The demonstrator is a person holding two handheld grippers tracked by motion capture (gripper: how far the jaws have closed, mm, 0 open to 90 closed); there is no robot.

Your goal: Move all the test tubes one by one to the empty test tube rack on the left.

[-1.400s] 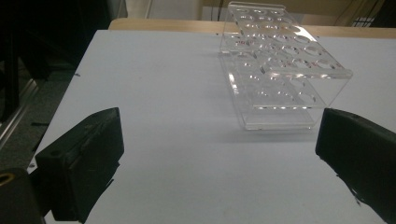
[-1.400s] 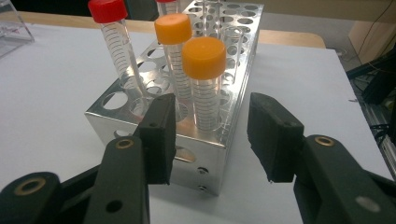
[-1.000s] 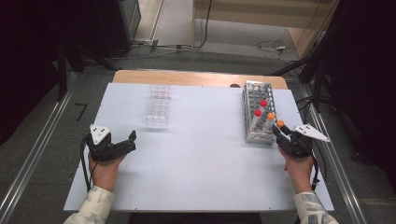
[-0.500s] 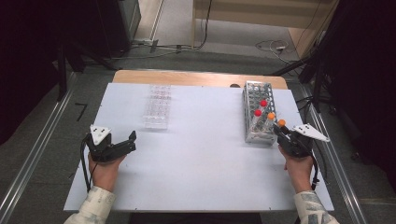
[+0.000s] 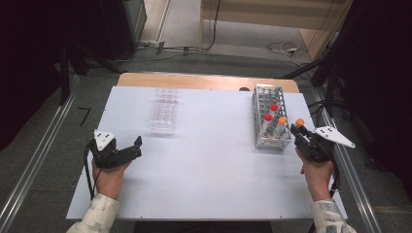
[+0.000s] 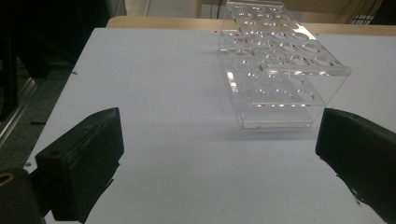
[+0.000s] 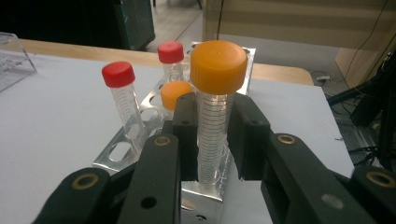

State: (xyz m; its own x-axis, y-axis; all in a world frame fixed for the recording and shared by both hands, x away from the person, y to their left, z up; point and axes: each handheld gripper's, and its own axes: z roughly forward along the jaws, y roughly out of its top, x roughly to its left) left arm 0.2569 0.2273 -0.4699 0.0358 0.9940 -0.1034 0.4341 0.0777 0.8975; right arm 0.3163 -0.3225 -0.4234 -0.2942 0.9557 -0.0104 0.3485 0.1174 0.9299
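Note:
My right gripper [image 5: 297, 131] [image 7: 215, 135] is shut on a clear tube with an orange cap [image 7: 217, 65] [image 5: 300, 122], held upright just right of the metal tube rack [image 5: 270, 119] [image 7: 140, 156]. That rack holds two red-capped tubes [image 5: 274, 107] [image 7: 118, 74] and one orange-capped tube [image 5: 282, 120] [image 7: 174, 93]. My left gripper [image 5: 133, 148] [image 6: 219, 154] rests open on the white table near its left front. An empty clear plastic rack [image 5: 164, 110] [image 6: 275, 60] stands beyond its jaws, a little to the right.
The white tabletop [image 5: 204, 165] lies on a wooden board [image 5: 194, 80]. Metal rails [image 5: 34, 155] run along both sides of the table. Cables [image 5: 286, 48] lie on the floor beyond the far edge.
The right gripper with the orange-capped tube has shifted slightly; the tube now stands clear of the metal rack. The left gripper has not moved.

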